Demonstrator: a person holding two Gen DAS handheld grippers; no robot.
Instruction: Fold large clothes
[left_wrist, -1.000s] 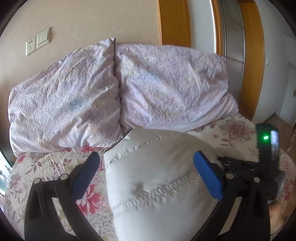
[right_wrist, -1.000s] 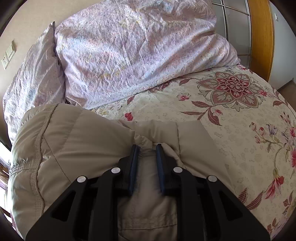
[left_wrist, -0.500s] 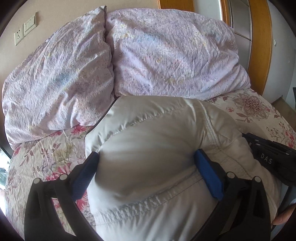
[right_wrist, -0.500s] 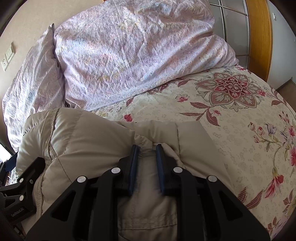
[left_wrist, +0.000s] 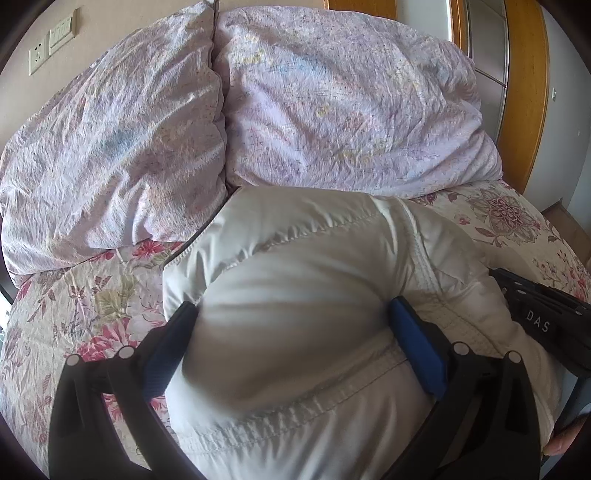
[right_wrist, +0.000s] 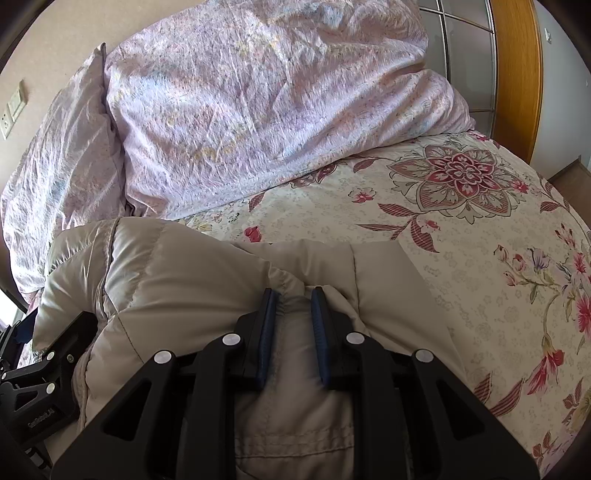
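A cream puffer jacket (left_wrist: 314, 251) lies bunched on the floral bed sheet (right_wrist: 461, 258). My left gripper (left_wrist: 290, 306) stands open wide. A puffy bulge of the jacket fills the gap between its blue pads (left_wrist: 413, 343), and the stitched hem lies just below them. My right gripper (right_wrist: 293, 295) is shut on a narrow gathered fold of the jacket (right_wrist: 177, 280) near its right side. The right gripper's black body (left_wrist: 543, 317) shows at the right edge of the left wrist view. The left gripper's body (right_wrist: 40, 380) shows at the lower left of the right wrist view.
Two lilac pillows (left_wrist: 110, 147) (left_wrist: 351, 110) lean against the wall right behind the jacket. Bare sheet stretches to the right of the jacket. A wall socket (left_wrist: 38, 57) is at upper left, a wooden door frame (left_wrist: 528, 74) at right. A person's fingertip (left_wrist: 565, 439) shows at lower right.
My left gripper has come down and forward onto the jacket, so the puffy fabric now fills its gap, and its body has entered the right wrist view. The right gripper has kept still.
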